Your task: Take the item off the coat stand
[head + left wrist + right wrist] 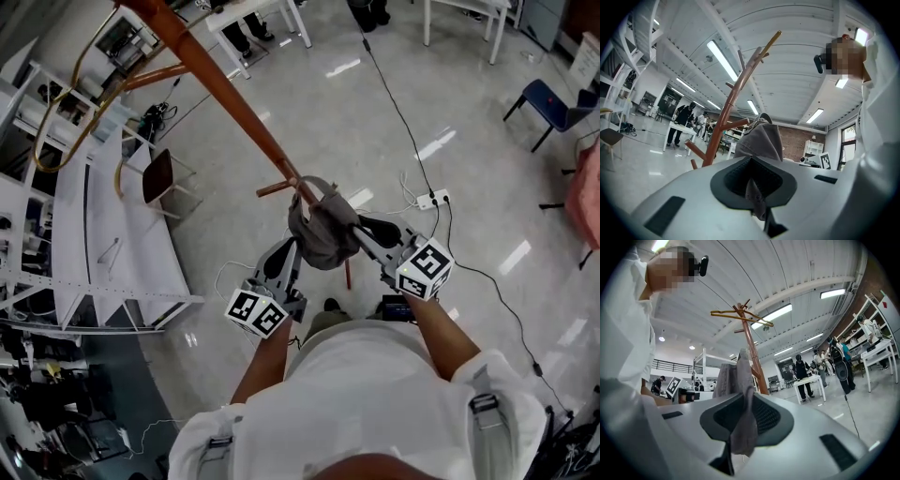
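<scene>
A: Item position?
B: Grey cloth item [323, 230] hangs at a coat stand [225, 89] peg, between the grippers. Left gripper [289, 246] jaws are clamped on one fold; right gripper [367, 228] jaws pinch the opposite edge.
A: View differences?
B: Only the right gripper view shows the hanger [740, 314] atop the stand; only the head view shows both grippers.

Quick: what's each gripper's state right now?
Left gripper: closed, pinching an edge of the grey fabric item.
Right gripper: closed on the same item, fabric between its jaws.
</scene>
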Demonstrator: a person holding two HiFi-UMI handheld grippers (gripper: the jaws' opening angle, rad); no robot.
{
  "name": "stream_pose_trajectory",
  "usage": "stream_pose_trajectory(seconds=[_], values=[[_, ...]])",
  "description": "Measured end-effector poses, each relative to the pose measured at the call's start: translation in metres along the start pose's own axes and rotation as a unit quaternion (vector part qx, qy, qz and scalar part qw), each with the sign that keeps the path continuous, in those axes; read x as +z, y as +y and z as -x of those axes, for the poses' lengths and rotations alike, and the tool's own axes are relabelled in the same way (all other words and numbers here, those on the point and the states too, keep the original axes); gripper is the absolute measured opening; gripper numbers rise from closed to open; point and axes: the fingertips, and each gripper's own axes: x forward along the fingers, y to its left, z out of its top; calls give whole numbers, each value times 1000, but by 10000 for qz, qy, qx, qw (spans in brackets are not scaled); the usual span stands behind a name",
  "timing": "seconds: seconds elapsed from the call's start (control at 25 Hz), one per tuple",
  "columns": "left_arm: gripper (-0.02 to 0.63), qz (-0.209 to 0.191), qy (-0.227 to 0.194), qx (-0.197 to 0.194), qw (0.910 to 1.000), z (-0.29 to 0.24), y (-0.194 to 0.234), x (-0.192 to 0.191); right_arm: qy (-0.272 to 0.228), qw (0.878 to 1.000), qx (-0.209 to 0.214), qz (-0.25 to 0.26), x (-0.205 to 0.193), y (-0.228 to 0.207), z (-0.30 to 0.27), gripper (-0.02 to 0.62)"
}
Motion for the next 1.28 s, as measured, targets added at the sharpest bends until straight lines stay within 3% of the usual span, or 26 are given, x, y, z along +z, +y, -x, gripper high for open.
stream_pose_trajectory(seconds=[0.48, 0.96, 1.28], values=[[15, 23, 16, -634, 9980, 12, -26, 11, -83, 9991, -317, 254, 20, 30, 21, 66], [15, 36, 128, -1275, 9917, 89, -58, 10, -124, 9943, -1002, 354, 10, 123, 60, 66], [15, 177, 303, -1339, 9904, 170, -75, -8, -13, 9933, -1149, 150, -25, 201, 84, 66]])
